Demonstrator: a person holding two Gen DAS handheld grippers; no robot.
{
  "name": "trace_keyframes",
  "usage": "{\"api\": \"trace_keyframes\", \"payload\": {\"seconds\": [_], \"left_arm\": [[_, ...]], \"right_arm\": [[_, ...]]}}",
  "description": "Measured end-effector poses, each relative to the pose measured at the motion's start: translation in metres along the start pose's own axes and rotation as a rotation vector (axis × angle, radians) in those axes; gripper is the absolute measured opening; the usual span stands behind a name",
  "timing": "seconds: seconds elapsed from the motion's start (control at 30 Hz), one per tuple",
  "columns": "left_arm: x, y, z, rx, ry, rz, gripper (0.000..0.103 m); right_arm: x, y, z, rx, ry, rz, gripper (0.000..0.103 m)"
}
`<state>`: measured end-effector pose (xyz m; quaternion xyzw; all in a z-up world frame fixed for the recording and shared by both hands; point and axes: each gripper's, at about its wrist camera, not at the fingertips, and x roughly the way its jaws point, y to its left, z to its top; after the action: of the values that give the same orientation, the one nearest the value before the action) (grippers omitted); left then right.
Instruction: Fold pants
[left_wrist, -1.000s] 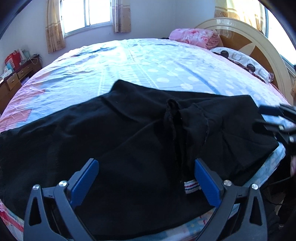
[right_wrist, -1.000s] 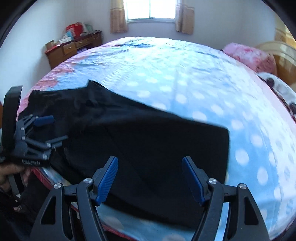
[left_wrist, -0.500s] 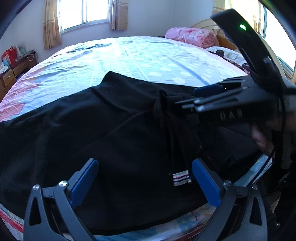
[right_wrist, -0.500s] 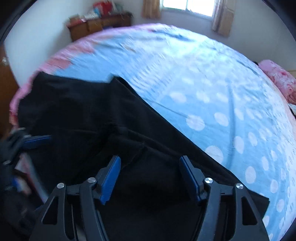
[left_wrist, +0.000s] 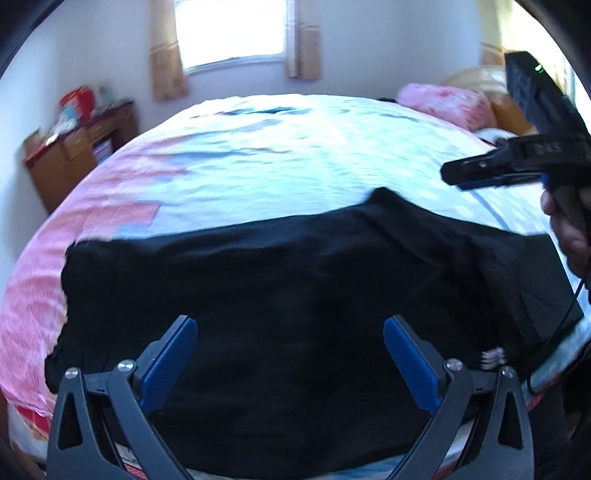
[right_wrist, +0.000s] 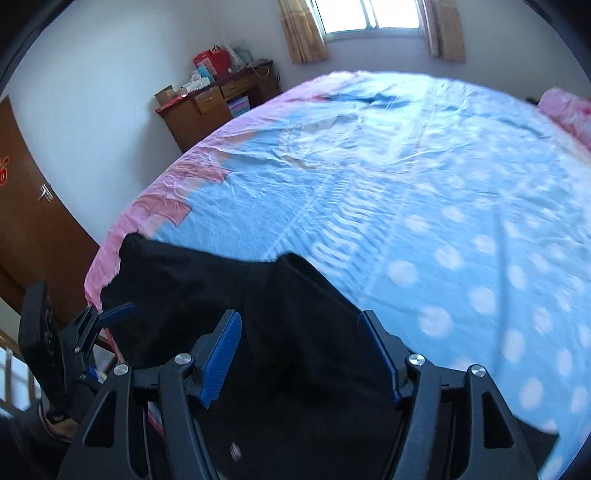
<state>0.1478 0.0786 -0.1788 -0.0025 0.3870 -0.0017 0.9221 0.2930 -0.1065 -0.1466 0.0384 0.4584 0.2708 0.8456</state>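
Black pants (left_wrist: 288, 288) lie spread flat along the near edge of the bed, legs running to the left. They also show in the right wrist view (right_wrist: 288, 332). My left gripper (left_wrist: 290, 347) is open and empty, hovering over the middle of the pants. My right gripper (right_wrist: 301, 349) is open and empty above the pants' waist part. It shows from the side in the left wrist view (left_wrist: 491, 171), raised at the right. The left gripper shows in the right wrist view (right_wrist: 107, 321) at the bed's left edge.
The bed (right_wrist: 424, 177) has a blue dotted sheet with pink edge. A pink pillow (left_wrist: 443, 103) and headboard are at the far right. A wooden desk (right_wrist: 218, 99) with clutter stands by the wall under the window. A brown door (right_wrist: 33, 206) is at left.
Both grippers have swung to the left along the bed. The right gripper has lifted away from the waist area and now hangs higher at the right. The pants lie as before.
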Motion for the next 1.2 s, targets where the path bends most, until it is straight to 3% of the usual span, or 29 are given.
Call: {"api": "trace_keyframes", "payload": {"seconds": [0.07,0.23,0.33,0.4,0.5,0.6,0.73,0.77,0.8,0.87,0.93,1.03,1.2], "left_arm": [[0.008,0.005,-0.003,-0.004,0.021,0.011,0.103],[0.026,0.004,-0.011,0.021,0.058,0.027,0.103],[0.029,0.004,-0.016,0.039,0.052,0.028,0.103],[0.029,0.005,-0.016,0.038,0.043,0.023,0.103],[0.029,0.003,-0.020,0.040,0.018,0.019,0.103],[0.029,0.003,-0.020,0.041,0.009,0.017,0.103],[0.022,0.006,-0.017,0.039,0.018,0.022,0.103],[0.015,0.009,-0.016,0.031,0.007,0.028,0.103],[0.005,0.015,-0.014,0.024,-0.017,0.032,0.103],[-0.010,0.027,-0.011,0.027,-0.058,0.054,0.103],[-0.024,0.049,-0.007,0.028,-0.081,0.114,0.103],[-0.026,0.094,-0.004,-0.029,-0.046,0.164,0.103],[-0.008,0.162,-0.004,-0.180,0.026,0.127,0.103]], "right_arm": [[0.023,-0.005,0.015,0.059,0.032,0.058,0.058],[0.063,-0.009,0.038,0.127,0.103,0.111,0.049],[0.084,-0.008,0.041,0.129,0.173,0.141,0.035],[0.091,-0.006,0.041,0.115,0.180,0.115,0.009],[0.091,-0.012,0.043,0.144,0.137,0.113,0.006],[0.107,-0.026,0.041,0.201,0.166,0.118,0.006],[0.103,-0.021,0.041,0.160,0.160,0.125,0.009],[0.097,-0.022,0.043,0.174,0.152,0.124,0.021],[0.089,-0.023,0.045,0.174,0.134,0.113,0.050],[0.063,-0.022,0.049,0.167,0.066,0.095,0.066],[0.034,-0.018,0.052,0.152,0.017,0.110,0.066],[-0.007,-0.009,0.046,0.145,-0.028,0.131,0.066],[-0.044,0.018,0.001,0.074,-0.026,0.127,0.066]]}}
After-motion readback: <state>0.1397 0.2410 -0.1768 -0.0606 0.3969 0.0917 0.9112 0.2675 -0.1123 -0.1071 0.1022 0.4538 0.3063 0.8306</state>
